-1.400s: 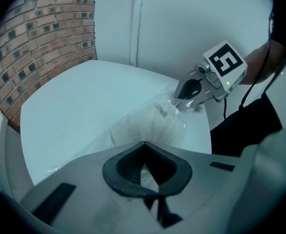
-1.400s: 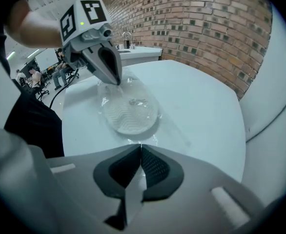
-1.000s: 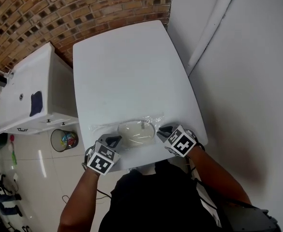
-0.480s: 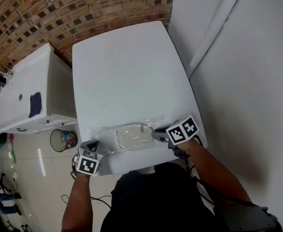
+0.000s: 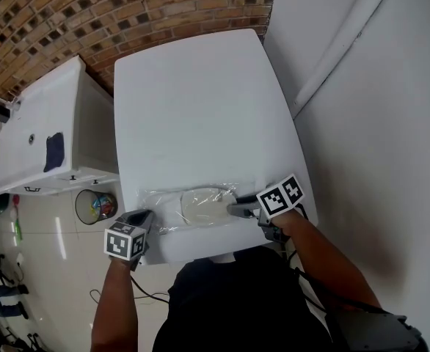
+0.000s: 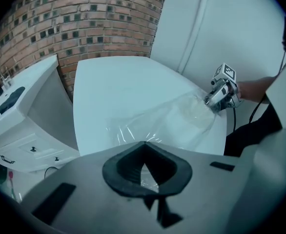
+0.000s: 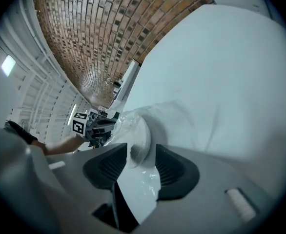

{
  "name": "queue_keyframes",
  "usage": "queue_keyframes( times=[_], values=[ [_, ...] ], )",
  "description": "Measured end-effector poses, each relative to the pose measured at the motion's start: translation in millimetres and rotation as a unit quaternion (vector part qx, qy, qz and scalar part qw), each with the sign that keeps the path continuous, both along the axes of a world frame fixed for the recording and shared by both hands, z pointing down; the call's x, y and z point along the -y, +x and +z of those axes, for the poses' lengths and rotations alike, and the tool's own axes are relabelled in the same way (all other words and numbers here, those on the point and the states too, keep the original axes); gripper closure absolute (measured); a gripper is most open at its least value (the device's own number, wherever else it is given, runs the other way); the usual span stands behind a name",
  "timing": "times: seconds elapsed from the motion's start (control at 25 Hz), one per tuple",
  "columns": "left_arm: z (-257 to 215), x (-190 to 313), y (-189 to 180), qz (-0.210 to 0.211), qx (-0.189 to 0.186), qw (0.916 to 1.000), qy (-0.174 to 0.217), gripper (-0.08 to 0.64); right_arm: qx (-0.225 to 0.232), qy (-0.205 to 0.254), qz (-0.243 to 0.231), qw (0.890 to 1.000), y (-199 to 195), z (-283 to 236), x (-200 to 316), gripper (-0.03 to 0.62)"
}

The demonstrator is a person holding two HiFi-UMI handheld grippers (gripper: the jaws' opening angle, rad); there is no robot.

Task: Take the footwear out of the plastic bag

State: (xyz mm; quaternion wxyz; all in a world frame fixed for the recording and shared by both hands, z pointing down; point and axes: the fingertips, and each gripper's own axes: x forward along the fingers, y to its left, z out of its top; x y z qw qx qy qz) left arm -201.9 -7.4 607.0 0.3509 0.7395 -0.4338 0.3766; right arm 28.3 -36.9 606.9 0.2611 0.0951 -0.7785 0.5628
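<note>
A clear plastic bag [image 5: 172, 205] lies across the near end of the white table [image 5: 200, 101], with a white slipper [image 5: 204, 204] inside it. At the table's near left corner my left gripper [image 5: 147, 217] is shut on the bag's left end; a pinch of film shows between its jaws [image 6: 143, 167]. My right gripper [image 5: 233, 209] is at the bag's right end. Its jaws have just been opening and now stand wide, with the slipper's end [image 7: 138, 135] and loose film between them [image 7: 140, 162].
A white cabinet with a sink [image 5: 31, 138] stands left of the table, and a bin [image 5: 94, 205] sits on the tiled floor beside it. A brick wall runs behind, a white wall along the right. The person's body is at the near edge.
The left gripper has moved left with the bag's end and drawn the bag out along the near edge. The right gripper has rolled over and opened its jaws.
</note>
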Motion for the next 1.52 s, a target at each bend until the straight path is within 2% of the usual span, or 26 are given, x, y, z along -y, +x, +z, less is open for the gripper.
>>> queue_keyframes(
  times=[0.12,0.2,0.36,0.72,0.92,1.0,1.16,1.36,1.44,1.52],
  values=[
    [5,-4,-3,0.006,0.005,1.0,0.0,0.552,0.014,-0.012,0.002,1.0,-11,-4,-1,0.407],
    [7,-6,-3,0.006,0.007,1.0,-0.002,0.552,0.011,-0.004,0.007,1.0,-16,-5,3,0.4],
    [5,-5,-4,0.008,0.014,0.9998,0.01,0.552,-0.011,0.004,0.017,1.0,-17,-1,7,0.446],
    [5,3,-5,0.074,0.083,0.9934,0.029,0.552,-0.001,-0.003,0.054,0.999,-10,-9,14,0.482],
    [4,16,-15,0.068,0.126,0.9892,0.03,0.554,0.039,-0.012,0.108,0.993,9,-33,26,0.508],
    [4,19,-20,0.064,0.13,0.989,0.027,0.554,0.052,-0.011,0.124,0.991,21,-43,29,0.515],
    [4,26,-26,0.062,0.134,0.9887,0.026,0.554,0.047,0.006,0.146,0.988,42,-46,33,0.517],
    [3,37,-30,0.065,0.17,0.9828,0.03,0.554,0.047,0.012,0.184,0.982,64,-44,37,0.517],
    [-3,43,-27,0.064,0.154,0.9851,0.042,0.554,0.049,0.007,0.204,0.978,71,-43,38,0.517],
    [-19,53,-8,0.076,0.112,0.9879,0.076,0.554,0.052,0.007,0.211,0.976,71,-42,39,0.517]
  ],
)
